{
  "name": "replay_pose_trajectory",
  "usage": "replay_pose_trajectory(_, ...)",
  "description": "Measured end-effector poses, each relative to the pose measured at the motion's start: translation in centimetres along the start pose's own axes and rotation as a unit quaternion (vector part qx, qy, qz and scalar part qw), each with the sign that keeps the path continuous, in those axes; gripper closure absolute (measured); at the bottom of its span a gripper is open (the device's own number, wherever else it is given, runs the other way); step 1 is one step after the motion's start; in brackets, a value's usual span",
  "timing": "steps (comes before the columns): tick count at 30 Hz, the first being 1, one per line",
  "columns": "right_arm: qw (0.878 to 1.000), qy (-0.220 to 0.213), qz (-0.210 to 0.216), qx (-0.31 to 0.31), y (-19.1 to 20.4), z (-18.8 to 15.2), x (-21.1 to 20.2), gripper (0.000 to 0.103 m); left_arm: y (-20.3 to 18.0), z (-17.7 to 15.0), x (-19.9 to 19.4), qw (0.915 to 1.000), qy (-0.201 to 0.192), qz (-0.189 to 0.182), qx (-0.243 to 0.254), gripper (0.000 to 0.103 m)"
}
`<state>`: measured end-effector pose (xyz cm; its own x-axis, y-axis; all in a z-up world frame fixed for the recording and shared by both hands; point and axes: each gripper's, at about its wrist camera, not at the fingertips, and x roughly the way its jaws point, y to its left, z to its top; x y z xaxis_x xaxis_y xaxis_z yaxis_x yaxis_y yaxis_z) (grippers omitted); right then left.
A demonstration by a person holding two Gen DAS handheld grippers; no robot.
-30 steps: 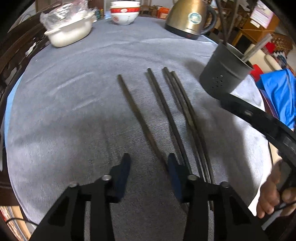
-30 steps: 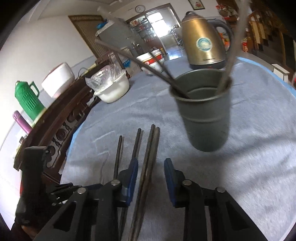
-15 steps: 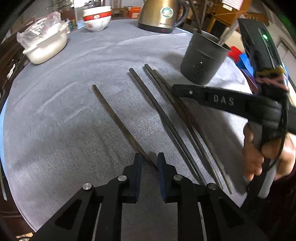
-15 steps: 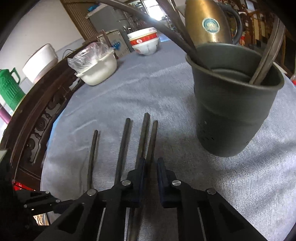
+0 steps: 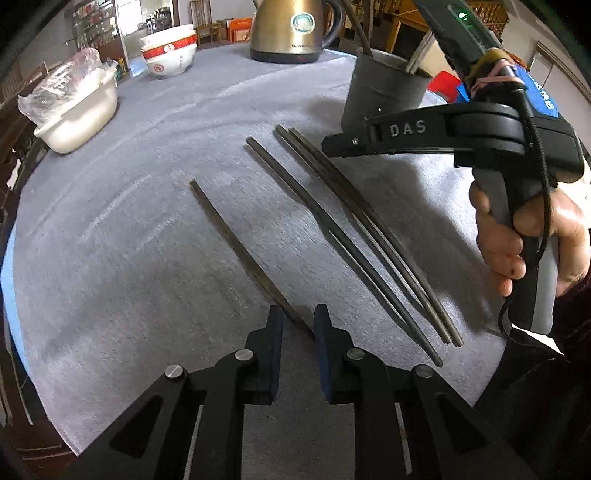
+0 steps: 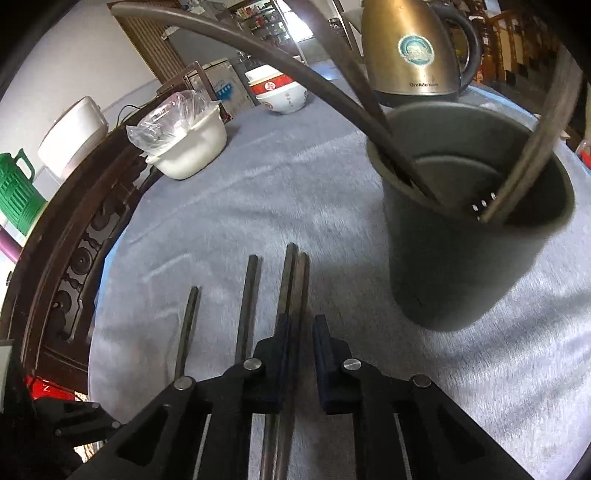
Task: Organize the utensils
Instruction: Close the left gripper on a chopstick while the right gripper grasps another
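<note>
Both grippers are clenched: left gripper (image 5: 298, 325) on a lone chopstick (image 5: 236, 243), right gripper (image 6: 300, 332) on a pair (image 6: 295, 280). End grips may let them swing, missing the cup (image 6: 461, 280).

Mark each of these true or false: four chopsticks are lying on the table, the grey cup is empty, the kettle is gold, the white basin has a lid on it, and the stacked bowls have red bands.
1. Four chopsticks lie loose on the grey tablecloth. True.
2. The grey cup is empty. False: several utensils already stand in it, leaning on its rim.
3. The kettle is gold-coloured. True.
4. The white basin has a lid on it. False: a crumpled clear plastic bag sits in it instead.
5. The stacked bowls have red bands. True.
</note>
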<state>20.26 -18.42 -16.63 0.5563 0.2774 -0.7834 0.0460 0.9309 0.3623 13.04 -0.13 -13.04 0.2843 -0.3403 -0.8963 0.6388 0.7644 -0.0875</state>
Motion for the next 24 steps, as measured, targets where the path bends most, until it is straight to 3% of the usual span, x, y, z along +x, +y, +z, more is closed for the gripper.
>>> replay_pose_trajectory(8,1.0,0.015,-0.015,0.003,0.6,0.3,1.8,0.089,2.2,2.4,-1.8,0.9987,-0.037,-0.008,-0.035,0.085)
replay_pose_trajectory(15,0.999,0.023,-0.02,0.018,-0.4,0.3,1.6,0.089,5.9,5.2,0.0,0.9933,-0.005,-0.006,-0.115,0.085)
replay_pose_trajectory(24,0.997,0.034,-0.066,0.021,0.9,1.8,2.9,0.088,7.7,8.0,1.9,0.9858,0.032,-0.014,-0.164,0.085)
